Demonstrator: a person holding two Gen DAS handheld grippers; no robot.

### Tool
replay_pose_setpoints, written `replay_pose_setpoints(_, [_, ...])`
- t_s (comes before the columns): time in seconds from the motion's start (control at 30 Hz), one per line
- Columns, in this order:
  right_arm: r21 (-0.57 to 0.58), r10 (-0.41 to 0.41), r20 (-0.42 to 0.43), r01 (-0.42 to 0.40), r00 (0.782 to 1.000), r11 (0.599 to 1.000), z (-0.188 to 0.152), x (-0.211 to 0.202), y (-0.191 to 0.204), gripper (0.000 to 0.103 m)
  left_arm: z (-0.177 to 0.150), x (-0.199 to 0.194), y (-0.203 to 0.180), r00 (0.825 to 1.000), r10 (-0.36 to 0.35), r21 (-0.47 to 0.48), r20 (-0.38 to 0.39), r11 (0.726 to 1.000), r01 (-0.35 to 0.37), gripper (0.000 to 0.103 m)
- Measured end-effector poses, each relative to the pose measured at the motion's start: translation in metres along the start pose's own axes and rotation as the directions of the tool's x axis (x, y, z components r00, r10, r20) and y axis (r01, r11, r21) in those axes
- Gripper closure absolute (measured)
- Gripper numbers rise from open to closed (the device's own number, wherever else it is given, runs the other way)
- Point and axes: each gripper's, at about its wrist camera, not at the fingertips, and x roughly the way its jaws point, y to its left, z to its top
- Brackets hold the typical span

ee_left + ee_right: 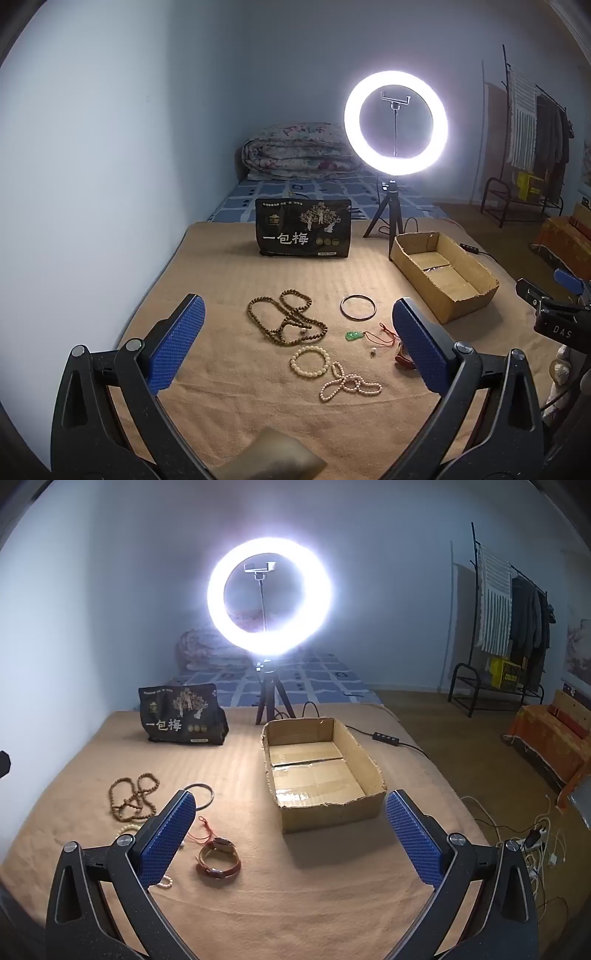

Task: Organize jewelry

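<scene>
Left wrist view: left gripper (295, 339) wide apart, holding nothing | right gripper (291, 838) wide apart too | brown bead string (286, 318) at 12 o'clock, cardboard box (317, 768) empty | risk: looped beads may snag and slip out.

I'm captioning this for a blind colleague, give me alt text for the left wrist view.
The open left gripper hovers over a tan blanket scattered with jewelry: brown bead strand, dark bangle, green pendant, white bead bracelet. Beyond stand a cardboard box, black bag and lit ring light.
</scene>
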Motion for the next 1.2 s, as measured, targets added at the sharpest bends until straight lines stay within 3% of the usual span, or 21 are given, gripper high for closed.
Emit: replay_pose_setpoints(1.2, [-0.017,-0.005,0.008,0.006,1.0,1.0,0.001,-0.004,0.001,0.001,0.005,-0.004,-0.003,1.0,-0.006,0.015,0.013,1.0,0.006,0.0])
